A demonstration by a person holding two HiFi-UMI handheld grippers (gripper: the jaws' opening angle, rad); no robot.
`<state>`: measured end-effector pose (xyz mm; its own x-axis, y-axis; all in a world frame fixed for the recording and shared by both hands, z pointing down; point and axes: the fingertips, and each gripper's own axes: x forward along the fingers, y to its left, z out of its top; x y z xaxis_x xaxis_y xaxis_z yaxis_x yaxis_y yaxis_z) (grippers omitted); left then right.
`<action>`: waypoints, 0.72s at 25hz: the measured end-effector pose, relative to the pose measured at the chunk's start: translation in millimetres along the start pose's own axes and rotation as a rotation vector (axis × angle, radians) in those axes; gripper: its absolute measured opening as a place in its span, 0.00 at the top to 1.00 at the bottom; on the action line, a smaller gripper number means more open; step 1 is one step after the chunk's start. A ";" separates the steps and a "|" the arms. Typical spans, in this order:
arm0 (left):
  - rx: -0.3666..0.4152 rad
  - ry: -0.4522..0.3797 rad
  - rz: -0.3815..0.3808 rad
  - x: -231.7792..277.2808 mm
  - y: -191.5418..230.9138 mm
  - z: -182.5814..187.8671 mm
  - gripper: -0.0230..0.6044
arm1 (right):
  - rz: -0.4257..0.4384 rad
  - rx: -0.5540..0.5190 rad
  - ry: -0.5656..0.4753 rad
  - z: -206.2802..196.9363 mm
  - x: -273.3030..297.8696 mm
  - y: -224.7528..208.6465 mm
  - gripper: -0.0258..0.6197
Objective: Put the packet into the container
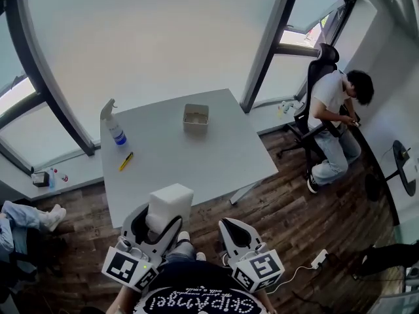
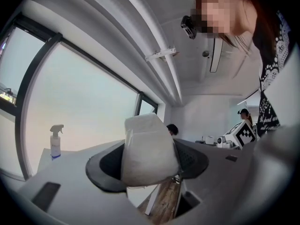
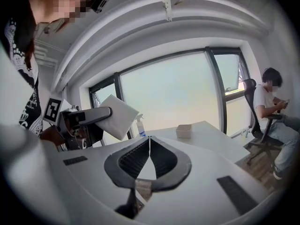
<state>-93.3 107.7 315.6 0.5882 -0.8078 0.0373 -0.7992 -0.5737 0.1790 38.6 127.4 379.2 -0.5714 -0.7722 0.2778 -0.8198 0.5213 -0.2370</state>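
Observation:
A white packet point(image 1: 170, 205) is clamped in my left gripper point(image 1: 157, 222), which I hold near my body, off the table's front edge. In the left gripper view the packet point(image 2: 149, 149) fills the gap between the two black jaws of the left gripper point(image 2: 149, 159). The small beige open container point(image 1: 196, 118) stands toward the far side of the white table point(image 1: 216, 159). My right gripper point(image 1: 230, 226) is shut and empty, level with the left one. In the right gripper view its jaws meet at the right gripper point(image 3: 149, 145), with the container point(image 3: 183, 131) ahead and the packet point(image 3: 117, 117) at left.
A spray bottle point(image 1: 114, 126) stands at the table's far left corner, with a yellow marker point(image 1: 126, 161) lying nearer to me. A person point(image 1: 337, 120) sits on an office chair to the right of the table. Large windows stand beyond the table.

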 end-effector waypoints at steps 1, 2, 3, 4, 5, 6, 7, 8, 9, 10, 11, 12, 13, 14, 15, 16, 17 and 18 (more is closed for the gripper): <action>0.006 -0.001 -0.002 4.4 5.0 2.8 0.52 | -0.002 0.000 -0.009 5.4 5.3 -1.1 0.94; 0.010 0.000 -0.003 8.9 9.6 4.8 0.52 | -0.004 0.000 -0.016 10.0 10.2 -2.5 0.94; 0.012 0.001 -0.005 13.6 13.4 6.0 0.52 | -0.005 0.000 -0.019 13.2 14.6 -4.3 0.94; 0.012 0.002 -0.008 18.2 16.5 7.1 0.52 | -0.005 0.001 -0.019 15.5 18.6 -6.5 0.94; 0.012 0.002 -0.011 22.5 19.0 8.3 0.52 | -0.007 0.004 -0.019 17.3 22.2 -9.0 0.94; 0.013 0.004 -0.012 26.4 21.3 9.4 0.52 | -0.011 0.009 -0.018 19.1 25.4 -11.6 0.94; 0.012 0.006 -0.013 29.7 23.5 10.3 0.52 | -0.016 0.012 -0.017 21.1 28.2 -14.2 0.94; 0.011 0.008 -0.013 32.6 25.8 11.2 0.52 | -0.021 0.011 -0.017 23.7 30.7 -16.7 0.94; 0.009 0.009 -0.014 35.2 28.1 12.3 0.52 | -0.026 0.009 -0.019 26.4 33.3 -18.9 0.94; 0.008 0.009 -0.014 37.5 30.4 13.4 0.52 | -0.028 0.007 -0.020 29.0 36.0 -21.0 0.94; 0.007 0.009 -0.015 39.5 32.7 14.2 0.52 | -0.029 0.007 -0.023 31.0 38.9 -22.7 0.94; 0.007 0.010 -0.015 41.4 35.1 14.7 0.52 | -0.028 0.008 -0.025 32.7 41.9 -24.1 0.94; 0.007 0.010 -0.015 42.9 37.6 14.8 0.52 | -0.028 0.007 -0.026 34.1 44.8 -25.0 0.94; 0.007 0.011 -0.013 44.4 40.3 14.7 0.52 | -0.027 0.006 -0.026 35.0 47.7 -25.6 0.94; 0.005 0.012 -0.011 45.8 42.9 14.5 0.52 | -0.027 0.006 -0.025 35.4 50.4 -26.2 0.94; 0.005 0.013 -0.009 47.3 45.7 14.3 0.52 | -0.027 0.006 -0.023 35.3 53.1 -27.0 0.94; 0.005 0.015 -0.006 48.9 48.4 14.2 0.52 | -0.027 0.007 -0.021 35.2 56.0 -28.0 0.94; 0.004 0.016 -0.004 50.5 51.4 14.1 0.52 | -0.027 0.008 -0.019 35.3 59.1 -28.9 0.94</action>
<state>-106.4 35.6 312.9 0.5931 -0.8034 0.0526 -0.7976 -0.5773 0.1750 29.9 53.9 369.6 -0.5481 -0.7929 0.2662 -0.8345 0.4973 -0.2371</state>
